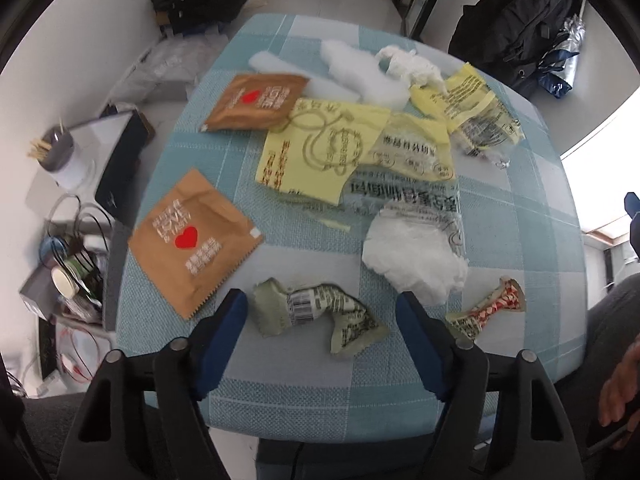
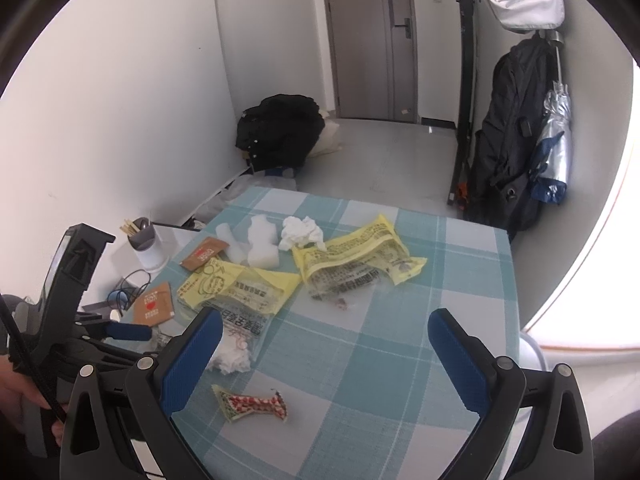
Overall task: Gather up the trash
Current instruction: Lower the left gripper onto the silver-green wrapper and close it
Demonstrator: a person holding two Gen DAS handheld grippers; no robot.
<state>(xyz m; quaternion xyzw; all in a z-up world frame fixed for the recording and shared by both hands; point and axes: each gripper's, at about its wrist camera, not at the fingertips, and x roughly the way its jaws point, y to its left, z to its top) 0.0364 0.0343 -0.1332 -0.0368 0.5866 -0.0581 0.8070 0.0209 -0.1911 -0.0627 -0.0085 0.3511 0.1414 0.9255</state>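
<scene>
A crumpled green wrapper (image 1: 316, 316) with a barcode lies near the front edge of the table. My left gripper (image 1: 320, 298) points down over it, one blue pad on each side, neither touching it. To its right lie a twisted red-and-white wrapper (image 1: 492, 308) and a white tissue wad (image 1: 416, 260). Further back are two brown heart sachets (image 1: 192, 240), yellow plastic bags (image 1: 320, 152), another tissue (image 1: 412, 64) and white foam (image 1: 352, 72). My right gripper (image 2: 326, 316) hangs open and empty above the cloth, with the red-and-white wrapper (image 2: 252, 402) below its left pad.
The table wears a blue checked cloth (image 2: 400, 360). A low side table at the left holds a toothpick cup (image 1: 60, 152) and cables (image 1: 72, 232). Black bags (image 2: 280, 132) lie on the floor; a backpack (image 2: 516, 140) and an umbrella hang at the right. A hand (image 1: 620, 392) shows at lower right.
</scene>
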